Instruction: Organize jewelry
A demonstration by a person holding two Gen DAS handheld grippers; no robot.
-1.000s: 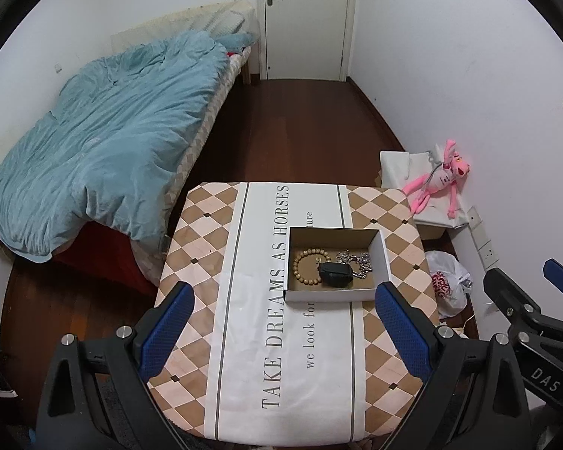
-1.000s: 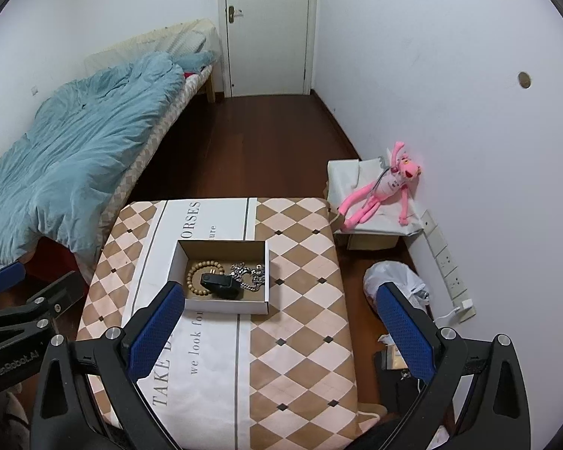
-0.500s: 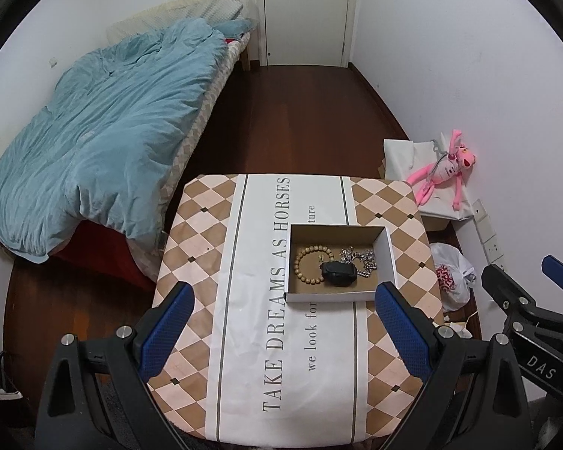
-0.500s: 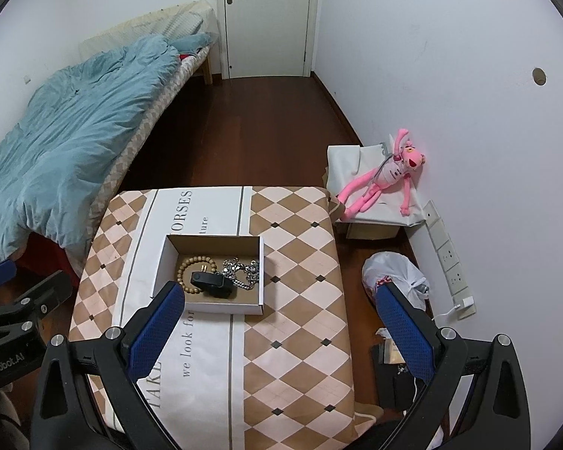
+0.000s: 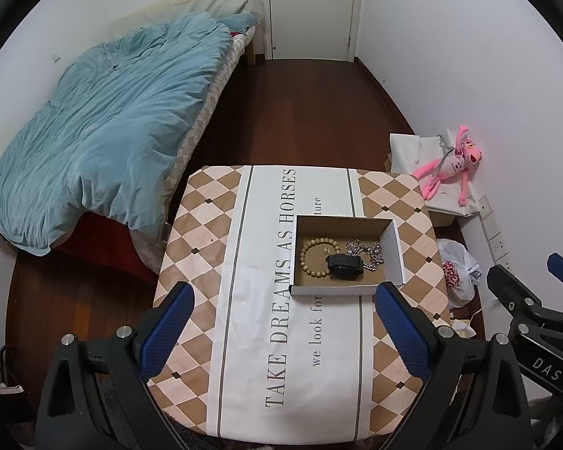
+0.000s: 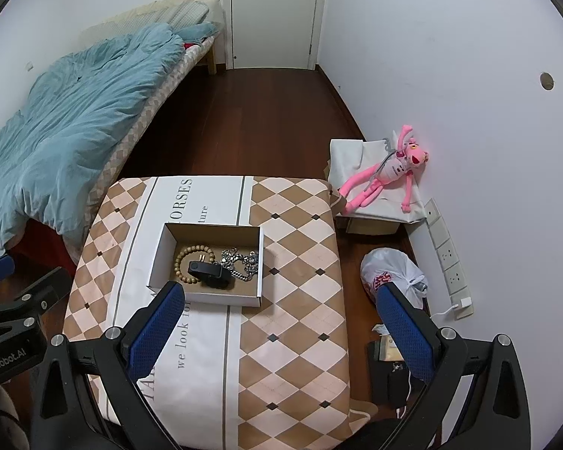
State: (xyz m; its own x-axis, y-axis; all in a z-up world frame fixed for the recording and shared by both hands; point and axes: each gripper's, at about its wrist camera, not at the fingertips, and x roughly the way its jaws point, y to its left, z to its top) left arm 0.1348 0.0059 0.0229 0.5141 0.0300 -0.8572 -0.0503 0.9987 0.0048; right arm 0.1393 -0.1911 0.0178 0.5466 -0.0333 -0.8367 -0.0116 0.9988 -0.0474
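Shallow cardboard box [image 5: 392, 251], open-topped, on the white centre band of the tablecloth [image 5: 244, 337]; its long axis runs across the printed lettering, one short side toward the right edge of the table. Inside, left to right: a wooden bead bracelet [image 5: 316, 255] lying flat as a ring; a black smartwatch-like band [image 5: 344, 266], long axis parallel to the box's long side, overlapping the bracelet's right arc; a heap of silver chain [image 5: 368, 252] touching the band's far right end.

Left gripper [image 5: 281, 332] and right gripper [image 6: 277, 332]: both held above the near part of the table, jaws spread wide, nothing between the blue pads.

Surroundings: checked brown-and-cream cloth, dark wood floor, bed with blue duvet [image 5: 105, 127] to the left, closed white door [image 6: 276, 15], pink plush toy [image 6: 388, 170] on a white bag by the right wall, and a tied plastic bag [image 6: 392, 275] on the floor.
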